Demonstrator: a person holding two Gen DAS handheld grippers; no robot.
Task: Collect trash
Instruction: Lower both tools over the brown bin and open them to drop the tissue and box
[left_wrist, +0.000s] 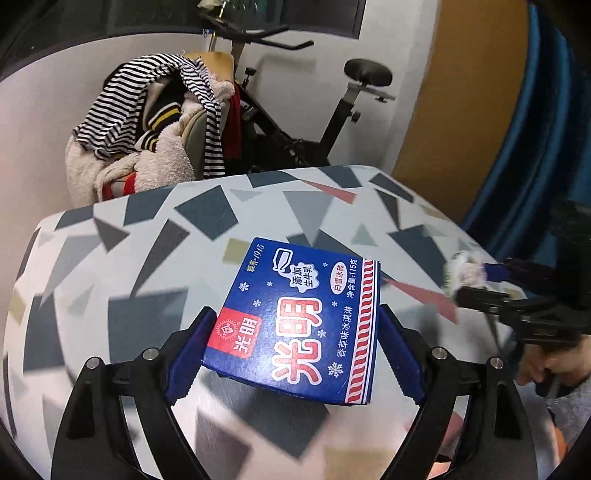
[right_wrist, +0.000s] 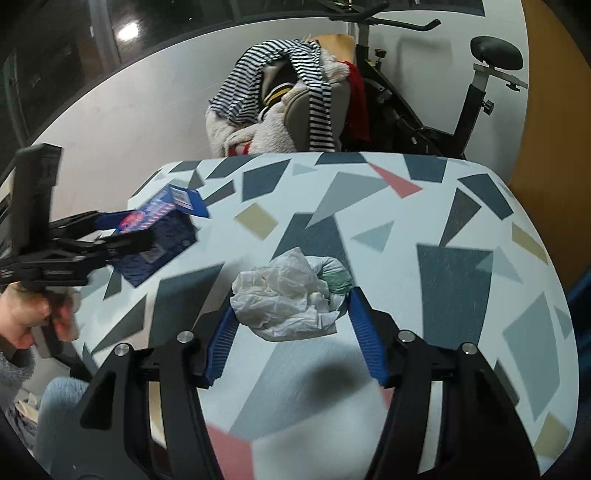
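My left gripper (left_wrist: 295, 325) is shut on a blue ice-cream carton (left_wrist: 299, 321) with red and white print, held a little above the patterned table (left_wrist: 147, 236). In the right wrist view the left gripper (right_wrist: 122, 229) holds the same carton (right_wrist: 162, 210) at the table's left side. My right gripper (right_wrist: 291, 306) is shut on a crumpled white plastic bag (right_wrist: 288, 295) with a green patch, just above the table (right_wrist: 461, 280). In the left wrist view the right gripper (left_wrist: 465, 284) shows at the right edge with the white bag (left_wrist: 463, 271).
Behind the table stands a chair heaped with striped and fleecy clothes (left_wrist: 155, 122), also in the right wrist view (right_wrist: 280, 99). A black exercise bike (left_wrist: 332, 122) stands beside it. A wooden panel (left_wrist: 469, 96) and blue curtain (left_wrist: 535, 147) are at the right.
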